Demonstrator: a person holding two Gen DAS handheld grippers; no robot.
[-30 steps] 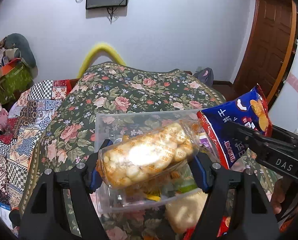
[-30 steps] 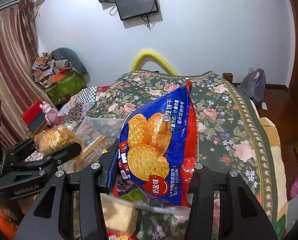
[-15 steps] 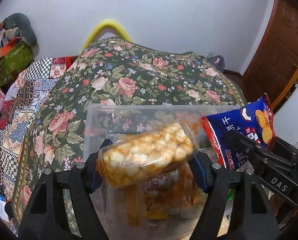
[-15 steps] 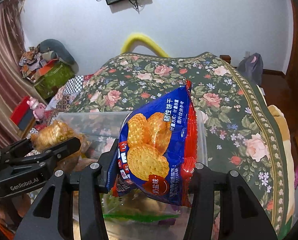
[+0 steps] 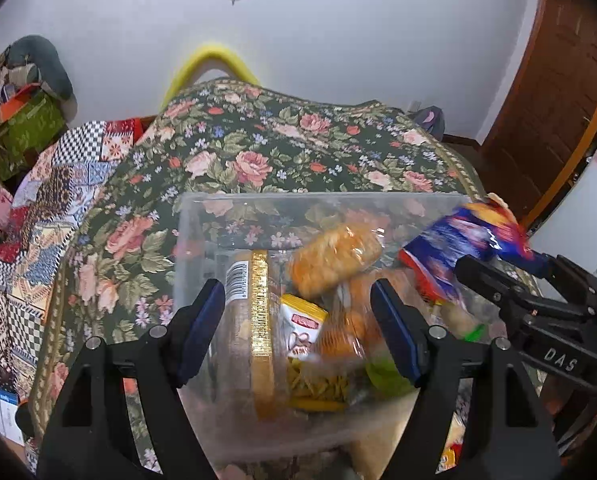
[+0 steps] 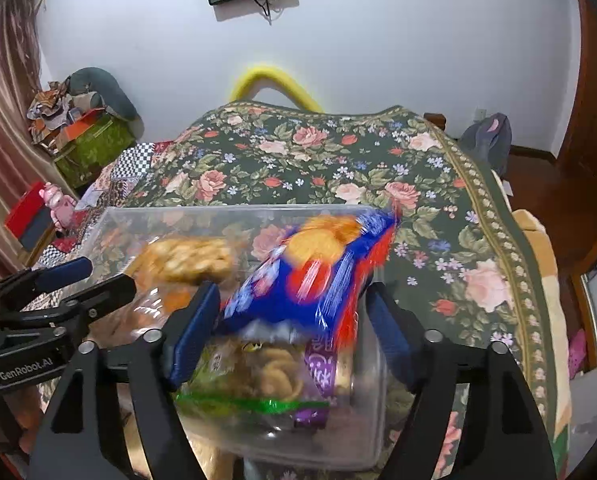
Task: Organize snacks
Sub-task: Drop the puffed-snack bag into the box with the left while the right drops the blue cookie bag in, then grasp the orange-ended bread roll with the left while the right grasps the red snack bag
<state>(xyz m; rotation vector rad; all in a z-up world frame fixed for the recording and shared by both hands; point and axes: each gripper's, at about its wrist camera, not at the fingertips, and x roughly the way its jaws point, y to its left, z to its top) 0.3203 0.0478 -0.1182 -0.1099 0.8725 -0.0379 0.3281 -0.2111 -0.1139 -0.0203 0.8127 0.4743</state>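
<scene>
Left tool (image 5: 296, 320) spread wide, nothing between its blue pads, poised over the near left part of the clear plastic bin (image 5: 314, 198). The orange puff-snack pack (image 5: 334, 258) is free of it, blurred, over the other packs inside the bin toward the far wall. Right tool (image 6: 292, 322) also spread wide; the blue-and-red biscuit bag (image 6: 310, 276) sits blurred between its fingers, tilted, top corner up by the bin's far rim. Whether the pads touch it cannot be told.

Bin stands on the floral bedspread (image 5: 258, 148), already well filled: a brown pack with a gold strip and a barcode (image 5: 254, 320), a yellow noodle-type packet (image 5: 306, 344), a green-banded pack (image 6: 254, 402), a purple wrapper (image 6: 318, 364). Little free floor left in it; open room only above the heap. Bin's far rim straight and unobstructed, wide bare bedspread beyond it and to the right. In the right wrist view the bin's right wall lies under the right finger.

Readable writing: "DAS" on the right tool body seen from the left wrist view, "GenRobot.AI" on the left tool body seen from the right wrist view. Bag print too smeared to read.
</scene>
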